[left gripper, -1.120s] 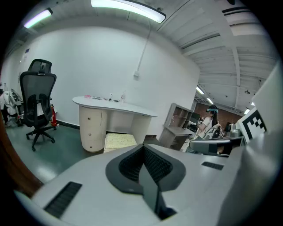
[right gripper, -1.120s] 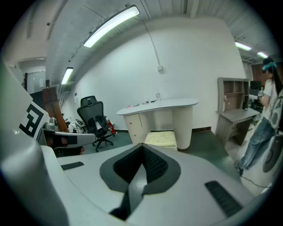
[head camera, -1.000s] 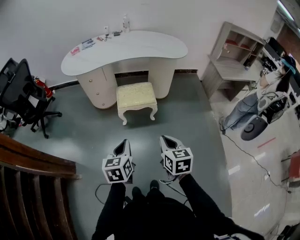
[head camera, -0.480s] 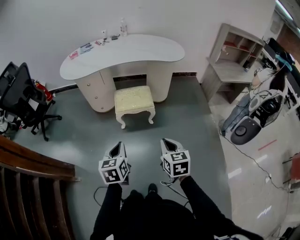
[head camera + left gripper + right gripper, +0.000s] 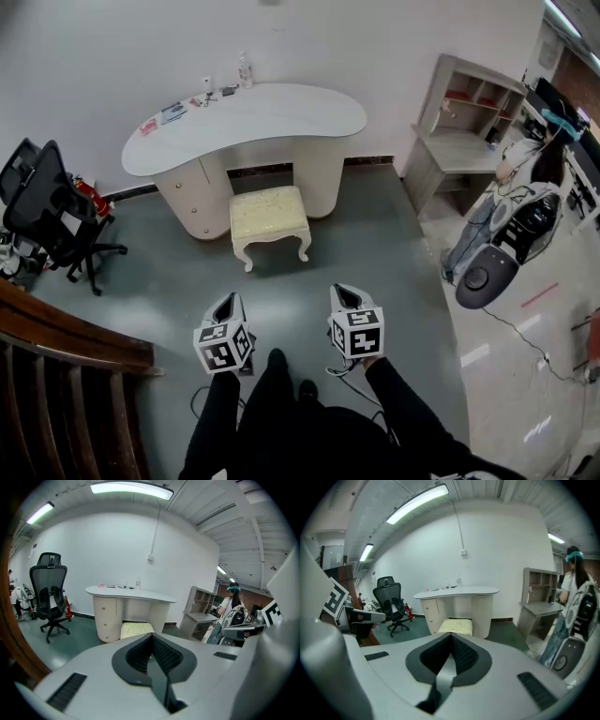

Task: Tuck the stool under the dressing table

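While I hold both tongs low over floor, stool (image 5: pixel 269 214) lies straight ahead, well apart from them, in front of kneehole of dressing table (image 5: pixel 253 111). Seat mostly out from under tabletop edge, rear edge near it. Long axis runs left to right, along table front. Left tongs (image 5: pixel 225 302) pressed together, empty. Right tongs (image 5: pixel 345 294) likewise. I judge left tongs slightly nearer. Rear legs hidden under seat. Kneehole dark, depth unclear. Gripper bodies cut off stool's legs in both gripper views.
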Demonstrator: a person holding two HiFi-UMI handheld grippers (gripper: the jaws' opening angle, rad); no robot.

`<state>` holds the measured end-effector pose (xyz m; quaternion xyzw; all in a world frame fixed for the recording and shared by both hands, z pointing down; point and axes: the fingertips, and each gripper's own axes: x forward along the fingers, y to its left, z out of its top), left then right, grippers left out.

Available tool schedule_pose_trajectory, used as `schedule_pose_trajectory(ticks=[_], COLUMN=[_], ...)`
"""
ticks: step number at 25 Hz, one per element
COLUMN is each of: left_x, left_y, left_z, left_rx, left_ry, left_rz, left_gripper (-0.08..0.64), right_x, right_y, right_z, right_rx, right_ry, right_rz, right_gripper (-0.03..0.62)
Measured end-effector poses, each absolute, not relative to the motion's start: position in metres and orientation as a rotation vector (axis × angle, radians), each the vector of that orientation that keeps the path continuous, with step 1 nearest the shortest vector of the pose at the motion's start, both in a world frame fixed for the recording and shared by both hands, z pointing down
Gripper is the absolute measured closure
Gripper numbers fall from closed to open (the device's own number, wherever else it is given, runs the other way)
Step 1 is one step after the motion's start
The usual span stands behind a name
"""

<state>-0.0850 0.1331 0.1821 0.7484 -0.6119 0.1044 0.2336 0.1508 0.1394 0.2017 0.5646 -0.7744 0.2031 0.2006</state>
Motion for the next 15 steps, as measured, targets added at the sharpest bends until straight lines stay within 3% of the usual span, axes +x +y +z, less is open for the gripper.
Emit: schedule_pose_trajectory(ticks=[15], left_x=[-0.119], left_y=[0.009], left_z=[0.224], left_rx=[2.002], left_ry=[-1.666], left_rz=[0.311], left_gripper=[0.552], right_x=[0.135], right_y=[0.022], right_z=[0.240], right_rx=[1.600], right_ry=[-2.078], right_rz=[0.602], right_gripper=[0.589])
